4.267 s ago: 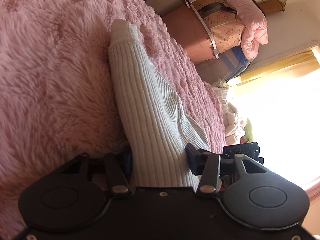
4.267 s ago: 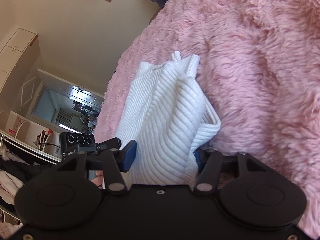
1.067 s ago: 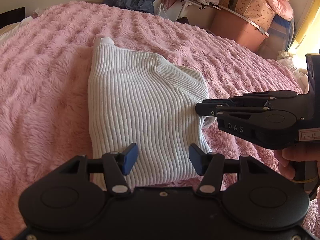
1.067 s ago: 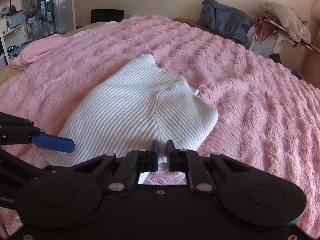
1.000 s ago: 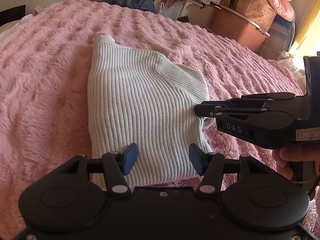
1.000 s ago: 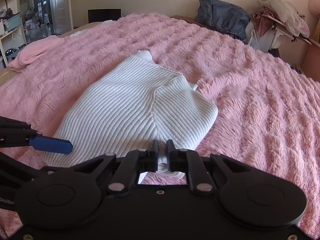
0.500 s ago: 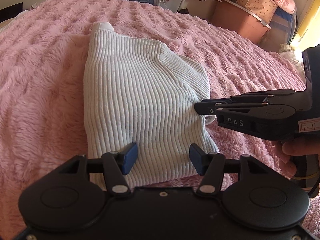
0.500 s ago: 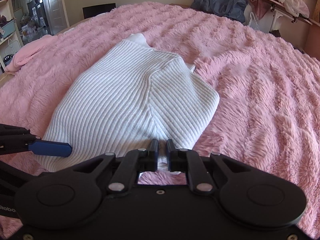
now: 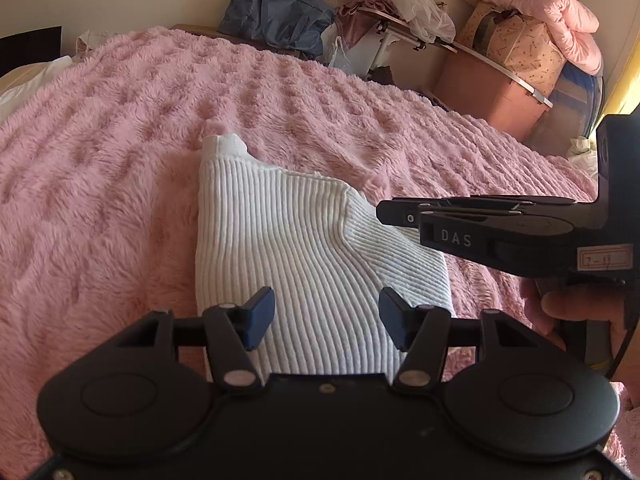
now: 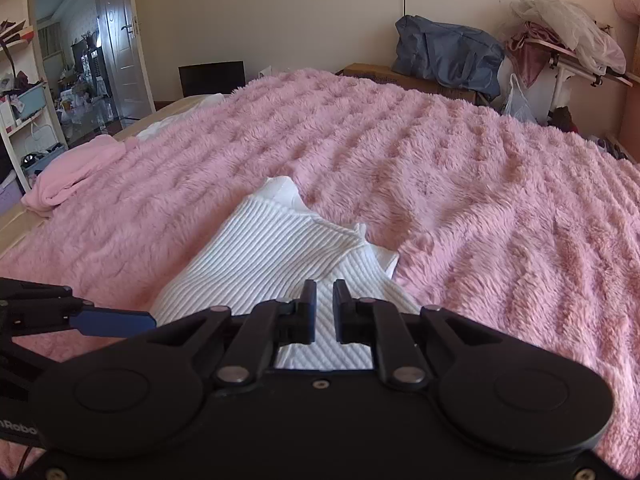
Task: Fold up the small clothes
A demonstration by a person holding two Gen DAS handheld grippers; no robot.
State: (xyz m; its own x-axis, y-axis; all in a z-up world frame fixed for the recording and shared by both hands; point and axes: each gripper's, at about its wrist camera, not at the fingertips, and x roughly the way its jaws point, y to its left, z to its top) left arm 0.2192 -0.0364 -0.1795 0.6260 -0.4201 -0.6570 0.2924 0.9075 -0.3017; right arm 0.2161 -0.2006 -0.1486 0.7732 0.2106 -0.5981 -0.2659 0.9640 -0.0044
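Observation:
A white ribbed knit garment [image 9: 304, 248] lies folded on the pink fluffy blanket [image 9: 120, 184], its collar end pointing away from me. My left gripper [image 9: 326, 316] hovers open over the garment's near edge, with nothing between its blue pads. From the right wrist view one of its fingers [image 10: 116, 322] shows at the left. My right gripper [image 10: 324, 308] is shut just above the garment [image 10: 276, 256] and holds nothing. In the left wrist view the right gripper [image 9: 384, 212] reaches in from the right, a hand [image 9: 576, 312] on its handle.
A pink cloth [image 10: 68, 184] lies bunched at the bed's left edge. Behind the bed are a dark blue bag [image 10: 448, 56], a small table piled with clothes [image 10: 568, 44] and stacked boxes with pink bedding [image 9: 520, 52]. A doorway [image 10: 76, 52] opens at the far left.
Both grippers have drawn back from the garment and risen a little, so more of the bed and room shows. The garment lies as before. Neither gripper's jaws changed.

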